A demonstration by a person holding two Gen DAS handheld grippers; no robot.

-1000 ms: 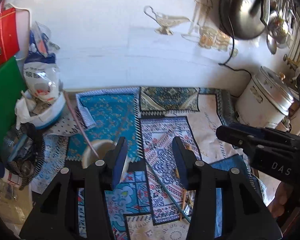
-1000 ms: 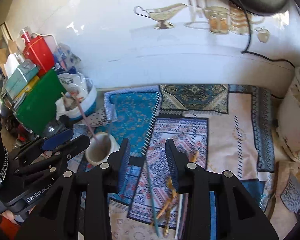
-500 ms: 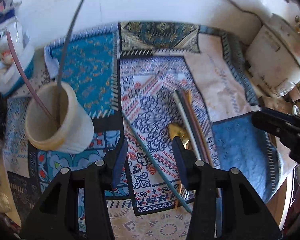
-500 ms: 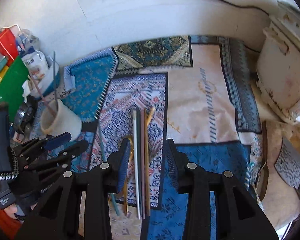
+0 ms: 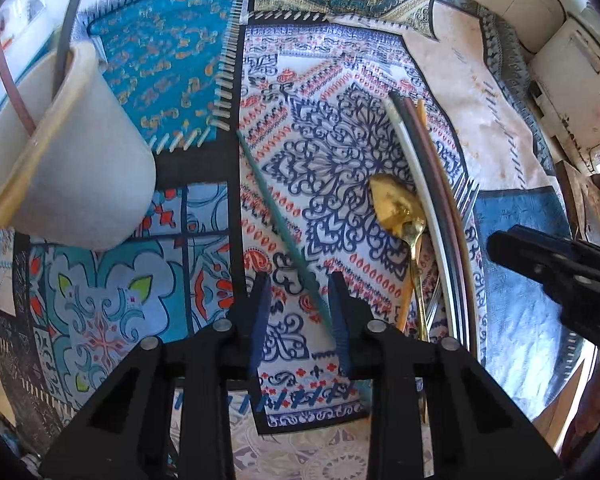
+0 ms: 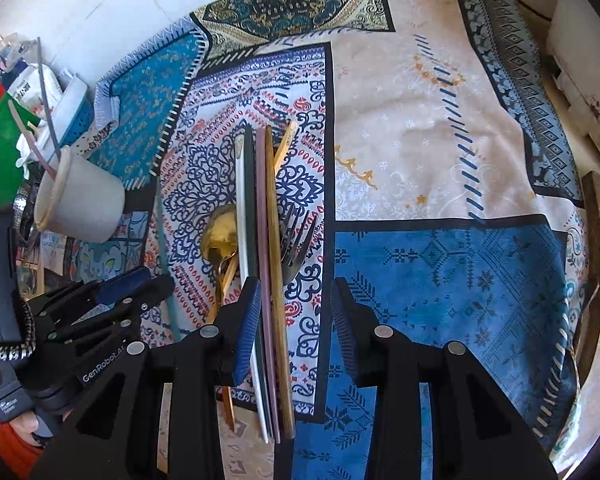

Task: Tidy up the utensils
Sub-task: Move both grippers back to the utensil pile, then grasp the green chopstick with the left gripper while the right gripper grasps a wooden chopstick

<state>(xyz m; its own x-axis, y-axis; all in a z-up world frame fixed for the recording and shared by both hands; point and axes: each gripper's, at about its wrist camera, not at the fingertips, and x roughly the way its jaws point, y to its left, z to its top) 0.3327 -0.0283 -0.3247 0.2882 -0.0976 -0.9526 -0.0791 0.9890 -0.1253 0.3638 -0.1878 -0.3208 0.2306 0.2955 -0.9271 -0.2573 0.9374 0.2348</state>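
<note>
A white cup (image 5: 72,160) stands at the left on the patterned cloth and holds a pink stick and a dark stick; it also shows in the right wrist view (image 6: 82,200). A teal chopstick (image 5: 276,216) lies diagonally on the cloth and runs between the jaws of my open left gripper (image 5: 298,300). A bundle of white, dark, pink and wooden chopsticks (image 6: 262,240) lies with a gold spoon (image 6: 220,236) and a dark fork (image 6: 296,240). My right gripper (image 6: 294,312) is open low over the bundle, with the sticks passing beside its left finger.
A patchwork cloth (image 6: 420,120) covers the table. A white appliance (image 5: 572,64) stands at the right edge. A green board (image 6: 0,160), a blue basket (image 6: 72,112) and bags crowd the left side behind the cup.
Both grippers have dropped closer to the cloth. The left now straddles the teal chopstick; the right has come down over the chopstick bundle. The cup has not moved.
</note>
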